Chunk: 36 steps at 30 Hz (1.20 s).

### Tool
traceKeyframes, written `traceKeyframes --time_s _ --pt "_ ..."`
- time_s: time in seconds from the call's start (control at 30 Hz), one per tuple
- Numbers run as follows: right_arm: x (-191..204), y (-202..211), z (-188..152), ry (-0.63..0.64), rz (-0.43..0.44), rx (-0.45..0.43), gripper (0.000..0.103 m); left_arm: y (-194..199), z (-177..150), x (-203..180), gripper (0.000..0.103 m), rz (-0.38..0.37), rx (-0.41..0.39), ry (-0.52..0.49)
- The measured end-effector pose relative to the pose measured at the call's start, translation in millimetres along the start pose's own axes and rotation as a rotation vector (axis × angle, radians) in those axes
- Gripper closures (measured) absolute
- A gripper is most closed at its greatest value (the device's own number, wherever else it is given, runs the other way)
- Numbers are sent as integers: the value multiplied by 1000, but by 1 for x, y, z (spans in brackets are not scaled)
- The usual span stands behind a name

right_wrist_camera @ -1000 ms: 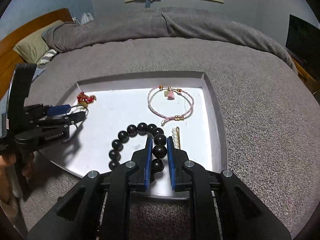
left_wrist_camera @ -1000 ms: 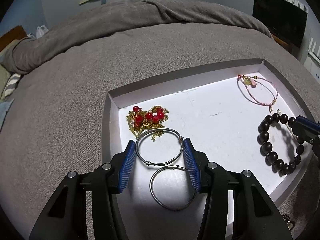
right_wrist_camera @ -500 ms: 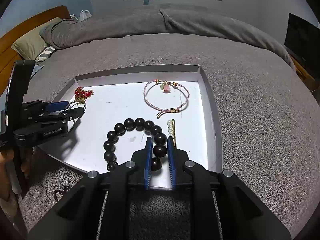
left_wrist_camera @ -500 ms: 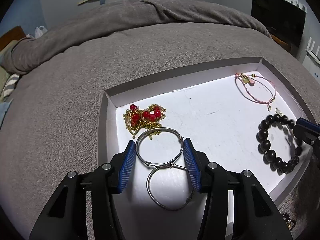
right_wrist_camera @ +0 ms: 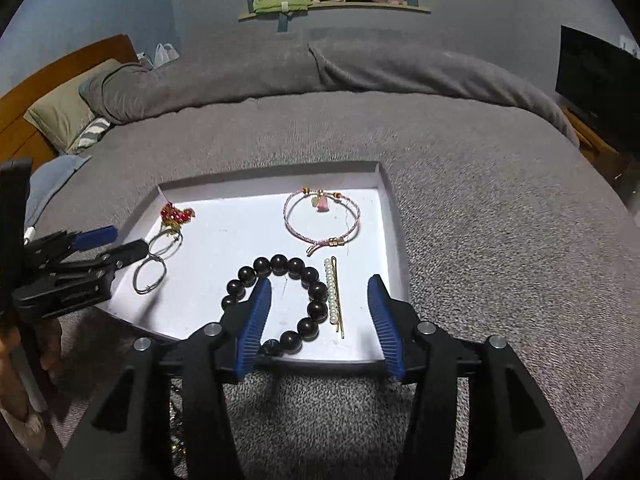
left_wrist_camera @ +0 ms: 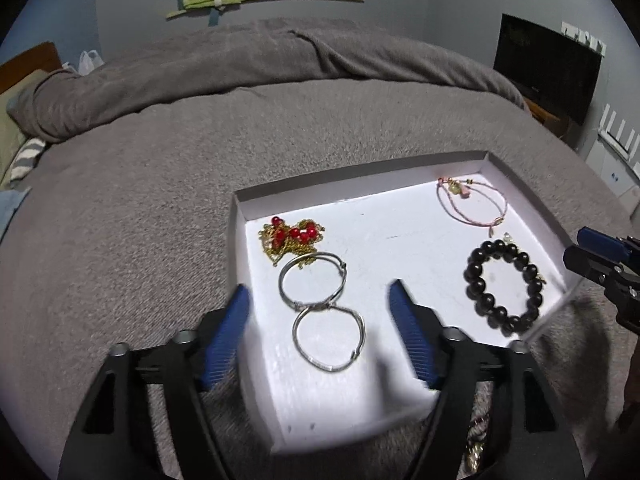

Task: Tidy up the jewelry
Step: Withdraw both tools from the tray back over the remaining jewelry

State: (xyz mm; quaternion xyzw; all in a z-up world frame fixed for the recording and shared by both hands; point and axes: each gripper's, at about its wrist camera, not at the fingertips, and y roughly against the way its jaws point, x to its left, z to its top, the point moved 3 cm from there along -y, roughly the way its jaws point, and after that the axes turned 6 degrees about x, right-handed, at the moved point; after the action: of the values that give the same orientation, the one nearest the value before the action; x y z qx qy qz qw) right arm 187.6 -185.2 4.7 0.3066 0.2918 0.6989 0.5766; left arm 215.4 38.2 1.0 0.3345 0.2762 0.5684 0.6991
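Note:
A white tray (left_wrist_camera: 362,194) lies on the grey bed. In it are two linked silver hoops (left_wrist_camera: 320,306), a gold chain with red beads (left_wrist_camera: 292,236), a pink cord bracelet (left_wrist_camera: 472,202), a dark bead bracelet (left_wrist_camera: 504,286) and a pearl hair pin (right_wrist_camera: 334,292). My left gripper (left_wrist_camera: 320,304) is open and empty, raised over the hoops. My right gripper (right_wrist_camera: 318,294) is open and empty over the dark bead bracelet (right_wrist_camera: 280,304), near the tray's front edge (right_wrist_camera: 320,360).
The grey blanket (right_wrist_camera: 480,220) surrounds the tray. More jewelry lies on the blanket by the tray's near corner (left_wrist_camera: 476,448). Pillows (right_wrist_camera: 68,112) and a wooden headboard are at far left, a dark screen (left_wrist_camera: 548,68) at right.
Both grippers have opened wide and pulled back. The left let go of the silver hoops; the right let go of the dark bead bracelet, which now rests in the tray.

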Motion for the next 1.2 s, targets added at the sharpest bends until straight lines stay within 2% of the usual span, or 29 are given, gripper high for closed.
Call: traceKeyframes --time_s 0.13,0.2,0.27,0.33,0.43,0.8,1.0,1.2 --pt "-2 16 -1 -18 12 -26 30 25 -11 1 25 15 -46 3" --pt "-5 25 -3 -34 16 -37 24 37 -16 1 22 16 -69 4" --pt "-8 34 -6 -47 21 -48 21 51 -21 0 14 16 -96 3" --pt "-8 41 -8 -51 20 -54 12 64 -27 -1 13 21 -121 -12" --pt "-11 56 -14 -53 11 -80 6 82 -38 -3 12 35 -151 -31" --pt "-7 91 -42 -4 -52 -136 6 126 -72 -12 9 69 -232 -39" --pt "-13 103 -61 0 -70 -143 6 130 -88 -19 8 63 -229 -30" --pt "-20 106 -75 2 -74 -134 6 119 -105 -25 8 49 -175 -14"
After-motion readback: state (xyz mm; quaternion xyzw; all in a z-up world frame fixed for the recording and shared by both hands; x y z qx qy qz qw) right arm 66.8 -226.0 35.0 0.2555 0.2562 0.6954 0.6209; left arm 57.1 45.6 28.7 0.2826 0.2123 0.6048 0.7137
